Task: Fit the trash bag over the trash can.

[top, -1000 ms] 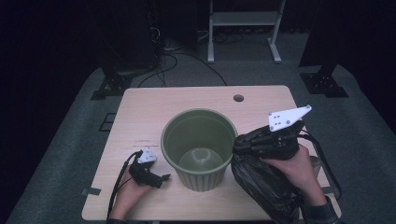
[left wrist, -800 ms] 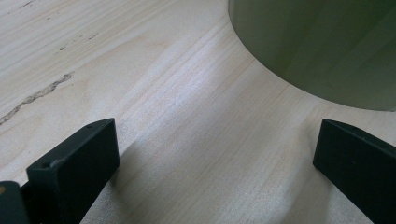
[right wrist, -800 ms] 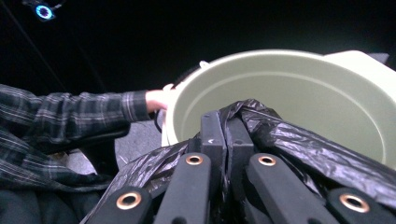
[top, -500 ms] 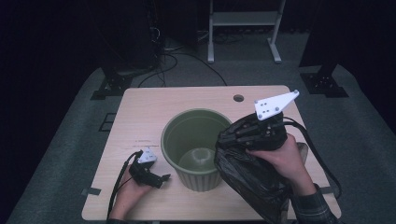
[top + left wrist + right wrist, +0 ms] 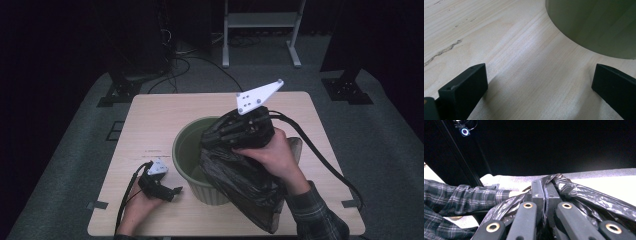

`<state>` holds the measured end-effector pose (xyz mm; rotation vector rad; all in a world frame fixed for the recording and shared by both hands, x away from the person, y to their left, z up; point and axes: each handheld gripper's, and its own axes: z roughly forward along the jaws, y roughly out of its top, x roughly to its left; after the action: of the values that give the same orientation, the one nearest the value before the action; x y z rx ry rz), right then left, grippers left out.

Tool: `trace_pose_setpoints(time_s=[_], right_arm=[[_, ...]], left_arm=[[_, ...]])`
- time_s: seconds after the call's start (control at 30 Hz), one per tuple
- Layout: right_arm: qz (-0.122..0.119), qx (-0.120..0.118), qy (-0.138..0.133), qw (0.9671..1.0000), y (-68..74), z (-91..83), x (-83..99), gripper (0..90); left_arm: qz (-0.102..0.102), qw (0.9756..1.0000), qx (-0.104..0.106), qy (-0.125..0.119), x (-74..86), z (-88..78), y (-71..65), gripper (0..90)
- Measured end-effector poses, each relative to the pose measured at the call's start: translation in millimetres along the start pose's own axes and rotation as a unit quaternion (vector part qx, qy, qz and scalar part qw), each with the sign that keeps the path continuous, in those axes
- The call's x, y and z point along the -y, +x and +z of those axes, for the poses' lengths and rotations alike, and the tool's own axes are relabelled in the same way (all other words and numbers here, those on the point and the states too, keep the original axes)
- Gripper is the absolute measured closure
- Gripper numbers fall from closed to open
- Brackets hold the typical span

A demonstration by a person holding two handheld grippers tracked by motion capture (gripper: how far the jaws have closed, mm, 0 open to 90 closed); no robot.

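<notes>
A green round bin (image 5: 187, 150) stands in the middle of the wooden table (image 5: 160, 115). My right gripper (image 5: 220, 131) is lifted over the bin's right rim, shut on a crumpled black plastic bag (image 5: 250, 187) that hangs down over the bin's front right side. In the right gripper view its jaws are pressed together on the black plastic bag (image 5: 584, 195). My left gripper (image 5: 172, 192) lies low on the table at the bin's front left, open, nothing between its jaws. In the left gripper view the bin wall (image 5: 596, 25) curves just ahead of the left gripper (image 5: 540, 85).
A thick cable (image 5: 320, 155) trails from the right gripper across the table's right side. A plaid sleeve (image 5: 461, 197) appears in the right gripper view. Beyond the table lie grey carpet, floor cables (image 5: 200, 62) and a white stand (image 5: 260, 30).
My right gripper has risen and moved left from beside the bin to over its right rim, carrying the black bag with it. The left gripper has stayed put.
</notes>
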<state>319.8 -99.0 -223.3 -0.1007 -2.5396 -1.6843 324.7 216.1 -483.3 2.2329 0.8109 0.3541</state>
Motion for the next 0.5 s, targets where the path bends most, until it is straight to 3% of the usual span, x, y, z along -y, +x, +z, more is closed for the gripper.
trace_pose_setpoints(time_s=[0.2,0.5], right_arm=[[-0.004,-0.003,0.004,1.0000,-6.5,21.8,-13.0,88.6],[-0.012,-0.031,-0.001,0.9995,-13.6,61.4,-35.5,88.6]], left_arm=[[0.000,1.0000,-0.001,0.000,0.1,0.1,-0.1,0.0],[0.001,1.0000,0.000,0.000,0.1,0.1,-0.2,0.0]])
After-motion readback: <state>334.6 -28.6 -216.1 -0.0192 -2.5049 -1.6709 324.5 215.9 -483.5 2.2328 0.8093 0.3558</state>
